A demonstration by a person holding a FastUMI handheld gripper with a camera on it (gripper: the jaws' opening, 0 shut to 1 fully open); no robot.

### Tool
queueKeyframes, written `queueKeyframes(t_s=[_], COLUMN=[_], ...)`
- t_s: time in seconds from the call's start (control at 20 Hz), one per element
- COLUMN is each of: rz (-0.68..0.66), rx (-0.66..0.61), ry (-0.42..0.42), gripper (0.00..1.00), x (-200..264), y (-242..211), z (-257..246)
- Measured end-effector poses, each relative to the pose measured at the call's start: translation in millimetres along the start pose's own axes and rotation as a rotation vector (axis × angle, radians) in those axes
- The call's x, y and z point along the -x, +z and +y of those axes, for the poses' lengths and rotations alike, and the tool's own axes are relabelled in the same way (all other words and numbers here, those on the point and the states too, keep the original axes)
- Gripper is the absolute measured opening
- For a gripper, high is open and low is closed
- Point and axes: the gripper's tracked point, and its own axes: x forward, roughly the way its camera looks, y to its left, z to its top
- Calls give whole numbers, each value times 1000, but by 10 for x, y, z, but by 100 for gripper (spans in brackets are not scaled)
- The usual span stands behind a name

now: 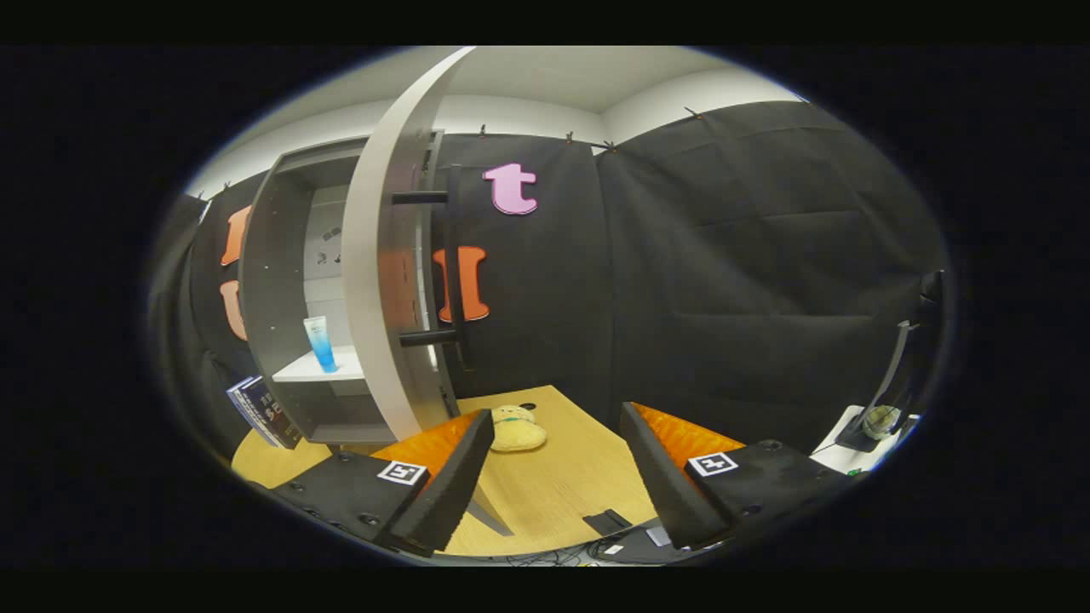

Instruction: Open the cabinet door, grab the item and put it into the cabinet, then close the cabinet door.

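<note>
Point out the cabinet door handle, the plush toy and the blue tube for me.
Door handle (456,264): gripper view, middle of its vertical bar.
Plush toy (516,430): gripper view, its body.
Blue tube (321,343): gripper view, its middle.
Gripper (558,477): fingers apart, empty.

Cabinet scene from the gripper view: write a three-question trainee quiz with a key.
1. True or false: the cabinet door is shut.
2. What stands on the cabinet shelf? A) a blue tube B) a mug C) a bowl
3. Fill in: the yellow plush toy lies on the wooden ____, just ahead of the gripper fingers.

Key: 1. False, the door is swung open. 2. A, the blue tube stands upright. 3. Table; the fingers are spread apart and hold nothing.
</note>
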Motion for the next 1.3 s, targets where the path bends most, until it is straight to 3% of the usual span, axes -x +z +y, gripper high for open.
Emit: queueKeyframes(t_s=[0.5, 1.3], rz=[13, 42], rx=[-16, -16], ry=[94, 174], gripper=[96, 96], x=[208, 343], y=[-116, -353], z=[778, 2087])
